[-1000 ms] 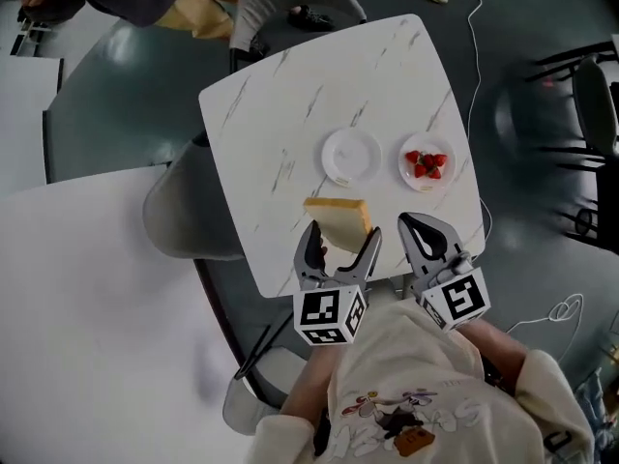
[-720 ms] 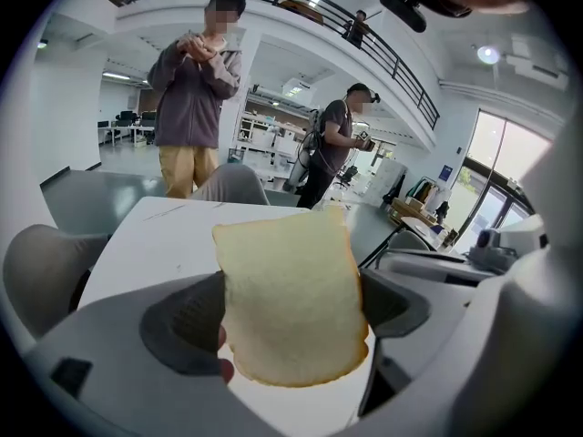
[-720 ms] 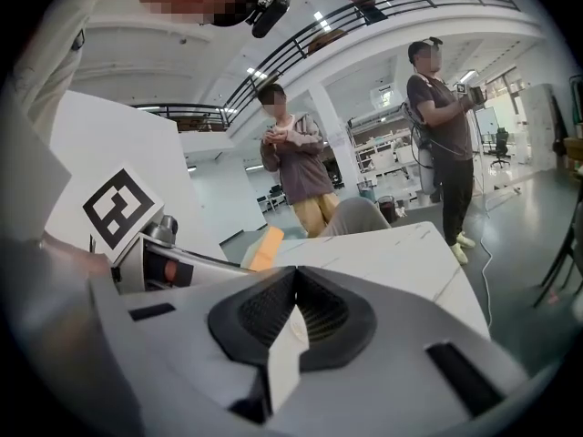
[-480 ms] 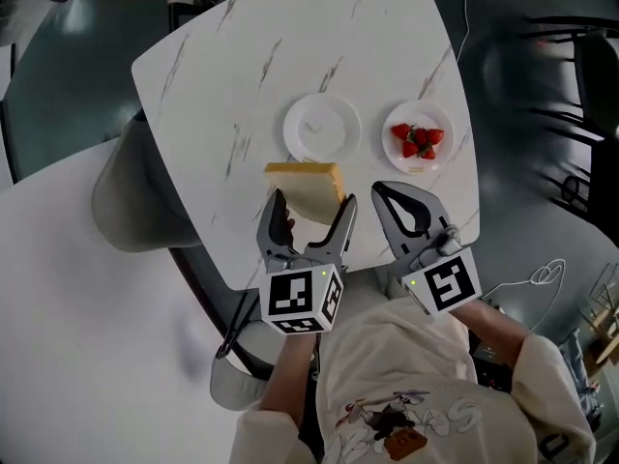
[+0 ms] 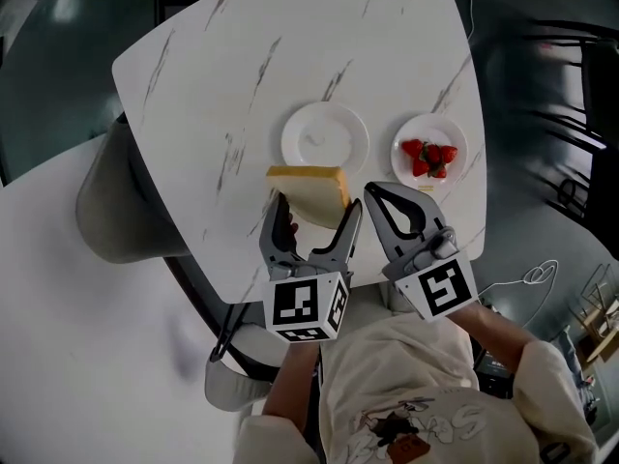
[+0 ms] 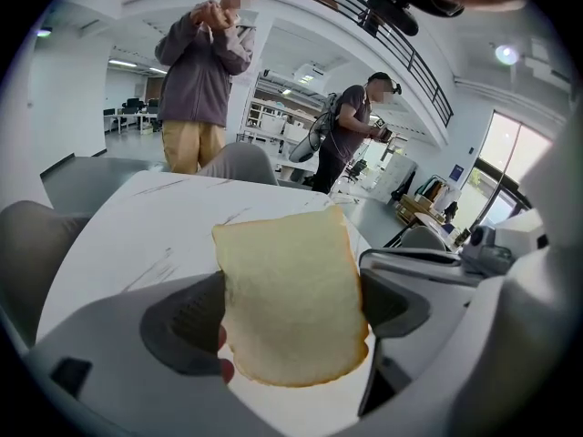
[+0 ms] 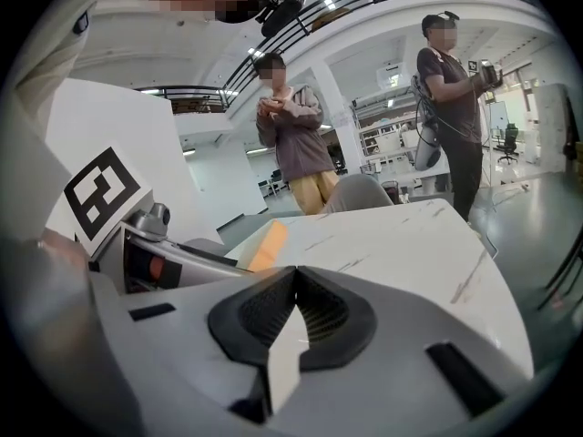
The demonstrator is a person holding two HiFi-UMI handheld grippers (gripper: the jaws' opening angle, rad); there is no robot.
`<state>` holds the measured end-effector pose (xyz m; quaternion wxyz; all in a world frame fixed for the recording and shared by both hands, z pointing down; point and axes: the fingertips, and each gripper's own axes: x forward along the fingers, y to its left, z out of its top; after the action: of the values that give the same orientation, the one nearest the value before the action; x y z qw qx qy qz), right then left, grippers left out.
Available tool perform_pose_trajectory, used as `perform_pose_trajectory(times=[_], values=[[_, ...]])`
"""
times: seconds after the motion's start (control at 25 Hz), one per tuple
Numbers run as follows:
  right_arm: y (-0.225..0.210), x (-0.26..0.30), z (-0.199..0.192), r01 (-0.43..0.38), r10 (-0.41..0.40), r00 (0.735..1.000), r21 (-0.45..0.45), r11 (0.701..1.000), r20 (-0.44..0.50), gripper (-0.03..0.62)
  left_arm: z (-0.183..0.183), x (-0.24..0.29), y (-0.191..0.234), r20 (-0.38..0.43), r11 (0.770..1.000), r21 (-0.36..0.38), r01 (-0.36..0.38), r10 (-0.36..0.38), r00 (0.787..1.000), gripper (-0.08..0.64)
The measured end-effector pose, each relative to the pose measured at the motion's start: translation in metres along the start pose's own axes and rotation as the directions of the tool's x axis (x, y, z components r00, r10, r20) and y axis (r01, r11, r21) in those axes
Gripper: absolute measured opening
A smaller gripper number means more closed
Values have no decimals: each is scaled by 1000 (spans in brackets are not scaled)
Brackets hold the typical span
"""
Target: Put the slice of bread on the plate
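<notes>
Pale slice of bread [image 6: 290, 299] hangs pinched between the fingers of the left gripper [image 5: 317, 207], over the bench [image 5: 242, 75]; those of the right gripper [image 5: 372, 191] are pressed together, empty. Carrying step, likely: the plate [image 5: 325, 138] sits just beyond the fingertips, so advance, lower, release

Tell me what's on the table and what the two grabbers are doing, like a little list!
left gripper: shut on the bread
right gripper: shut, holds nothing
bread: held upright, just short of the plate
plate: empty, white
strawberries: on a second plate, right of the empty one
table: white, marble look
task: bread not yet on the plate
</notes>
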<state>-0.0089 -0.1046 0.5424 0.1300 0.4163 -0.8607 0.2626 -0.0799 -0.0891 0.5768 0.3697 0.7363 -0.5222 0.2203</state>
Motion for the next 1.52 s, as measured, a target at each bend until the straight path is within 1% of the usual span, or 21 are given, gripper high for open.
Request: perform_pose_trajectory(times=[0.24,0.4,0.48,0.6,0.76,0.88,1.0,1.2,1.32,1.4,1.52], values=[[-9,14,-8,20,-20,1000,22,1000,-11,6,0,20,7,7,1000,-22,7,-7,1000,469],[-16,17,-20,41,-39,999,49,998,-36,6,-5,35,10,-21,1000,-25,12,-13,1000,469],[-20,20,-23,42,-40,998,48,998,-49,6,-6,43,13,-34,1000,-29,8,-9,999,470],[-26,27,-21,45,-44,998,43,998,-40,6,-6,56,20,-50,999,-32,-5,3,999,471],[-33,28,-23,65,-63,996,49,997,-57,6,-8,71,18,-68,998,-62,19,-23,997,471],[-36,29,-25,70,-68,995,24,997,-67,6,-7,76,15,-62,997,-72,41,-46,997,471],[-37,30,-26,74,-74,995,-3,997,-66,6,-6,79,16,-53,996,-74,45,-49,997,472],[-38,26,-27,85,-85,994,1,996,-70,6,-7,78,14,-44,995,-79,63,-67,997,474],[-41,23,-26,95,-94,993,13,995,-68,6,-4,76,11,-21,992,-97,86,-88,996,476],[-42,21,-23,103,-100,993,31,994,-63,6,-1,74,8,-9,991,-93,94,-95,995,496],[-46,16,-20,113,-112,992,15,994,-53,6,1,71,5,-11,993,-77,94,-95,995,505]])
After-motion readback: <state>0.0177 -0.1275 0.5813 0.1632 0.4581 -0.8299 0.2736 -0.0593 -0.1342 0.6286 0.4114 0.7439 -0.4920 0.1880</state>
